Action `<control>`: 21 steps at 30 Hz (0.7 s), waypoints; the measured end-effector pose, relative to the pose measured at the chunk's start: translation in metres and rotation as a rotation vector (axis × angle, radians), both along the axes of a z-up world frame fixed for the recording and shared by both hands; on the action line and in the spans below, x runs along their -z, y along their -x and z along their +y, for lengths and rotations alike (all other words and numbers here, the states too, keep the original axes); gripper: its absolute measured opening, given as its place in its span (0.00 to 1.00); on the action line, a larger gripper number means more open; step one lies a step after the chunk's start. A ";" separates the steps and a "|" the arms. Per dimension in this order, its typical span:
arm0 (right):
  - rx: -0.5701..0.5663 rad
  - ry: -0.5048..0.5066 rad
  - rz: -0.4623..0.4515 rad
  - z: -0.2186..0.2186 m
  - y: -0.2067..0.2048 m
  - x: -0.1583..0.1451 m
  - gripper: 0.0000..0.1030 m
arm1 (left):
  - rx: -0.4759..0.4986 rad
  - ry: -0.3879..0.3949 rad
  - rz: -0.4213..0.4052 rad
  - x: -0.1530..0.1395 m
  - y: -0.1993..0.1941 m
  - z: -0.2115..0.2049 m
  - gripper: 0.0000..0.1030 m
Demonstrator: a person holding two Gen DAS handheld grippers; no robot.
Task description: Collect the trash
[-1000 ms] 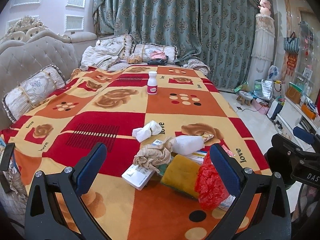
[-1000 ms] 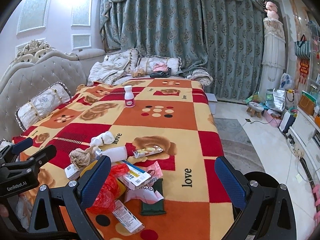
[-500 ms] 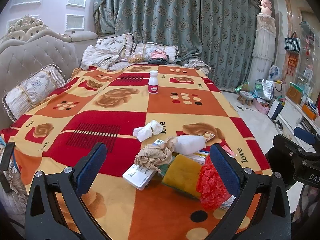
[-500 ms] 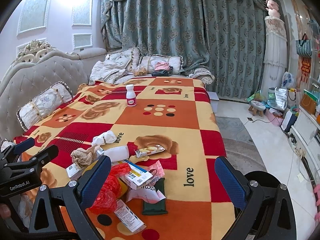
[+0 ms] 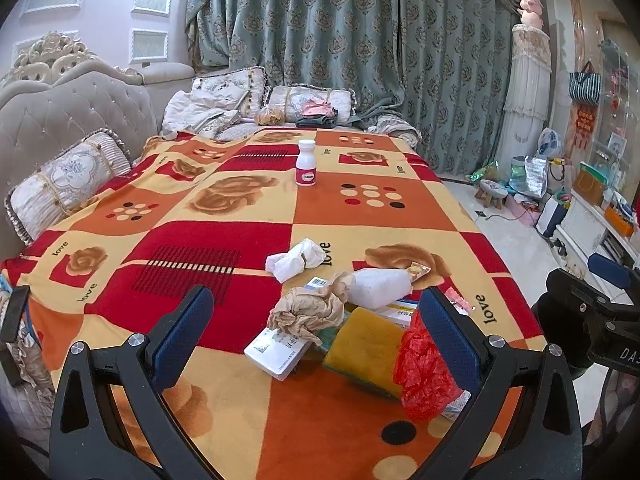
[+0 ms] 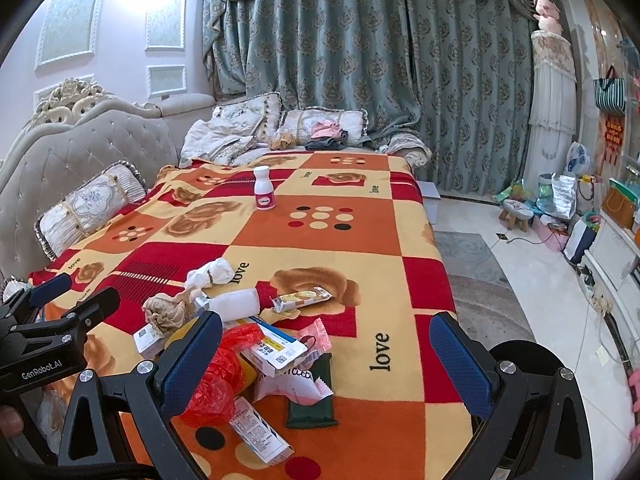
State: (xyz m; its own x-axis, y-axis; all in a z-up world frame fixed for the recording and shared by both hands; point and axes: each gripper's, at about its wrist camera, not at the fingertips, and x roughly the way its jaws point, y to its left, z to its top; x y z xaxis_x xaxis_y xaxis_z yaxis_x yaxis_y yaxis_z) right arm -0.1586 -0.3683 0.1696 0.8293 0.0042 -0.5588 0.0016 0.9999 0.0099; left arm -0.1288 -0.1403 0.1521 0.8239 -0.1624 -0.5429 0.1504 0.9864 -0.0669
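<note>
Landmark: the patchwork red, orange and yellow fleece blanket spread over the bed; every place below is given from it.
Trash heap: a loose pile on the blanket's near end, toward its right-hand edge, with open blanket behind it.
Yellow sponge block: at the near side of the heap, flat, its long axis running roughly across the left wrist view.
Crumpled red plastic bag: at the heap's near right, touching the sponge.
White plastic bottle lying on its side: at the far side of the heap, long axis across the blanket.
Crumpled brown paper wad: on the heap's left flank, resting on a small white printed carton.
White tissue wad: apart from the heap, just behind it.
Upright white bottle with pink label: well apart, far up the blanket.
Left gripper: spread wide, holding nothing; heap lies straight ahead between its fingers.
Right gripper: likewise wide and empty; heap lies ahead and to its left, against its left finger, with a dark green wrapper and flat white packets nearest.
Nearer claw: by my reading, the left, since it is centred on the paper wad and sponge.
Bin or bag for the trash: not identifiable in either view.
</note>
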 end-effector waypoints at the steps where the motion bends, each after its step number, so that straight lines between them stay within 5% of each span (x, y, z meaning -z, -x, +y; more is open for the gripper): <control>1: 0.001 0.000 0.000 0.000 0.000 0.000 1.00 | 0.000 0.000 0.000 0.000 -0.001 0.001 0.99; 21: -0.015 -0.009 0.032 0.002 0.002 0.013 1.00 | -0.004 0.007 0.013 0.008 -0.003 0.007 0.99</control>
